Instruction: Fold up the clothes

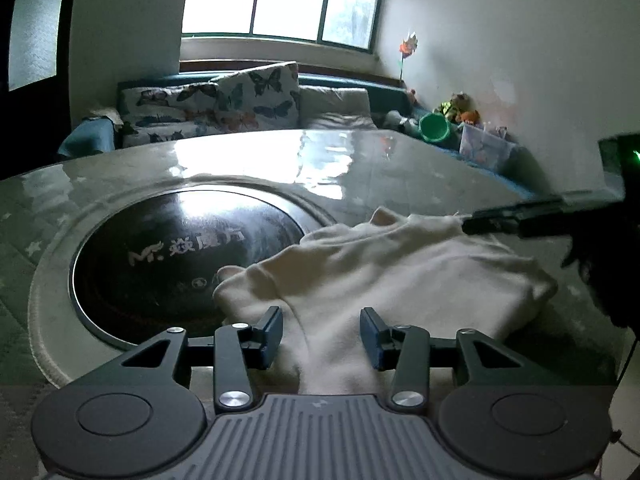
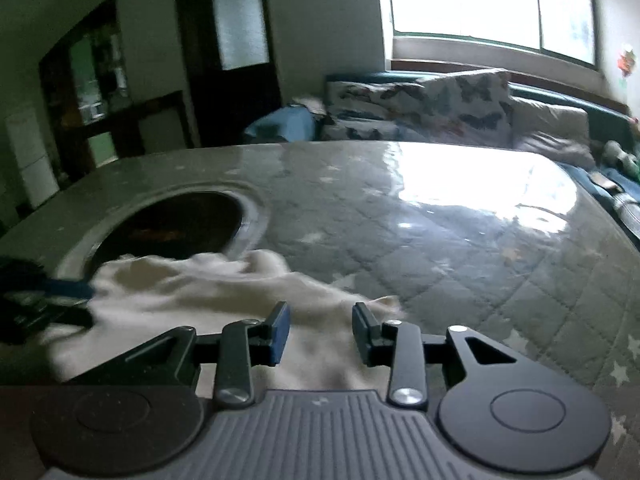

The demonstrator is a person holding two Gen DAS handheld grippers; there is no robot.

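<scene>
Between both grippers' parted fingers (image 1: 272, 332) — white garment (image 1: 380, 276) stretches left-right across table (image 2: 440, 240).

Bright window (image 1: 280, 0), white walls (image 1: 500, 40), butterfly-cushioned sofa (image 1: 248, 100), dark door (image 2: 236, 40)

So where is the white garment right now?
The white garment lies rumpled on the quilted table cover, its left edge overlapping the round dark hotplate, low in both wrist views.
</scene>
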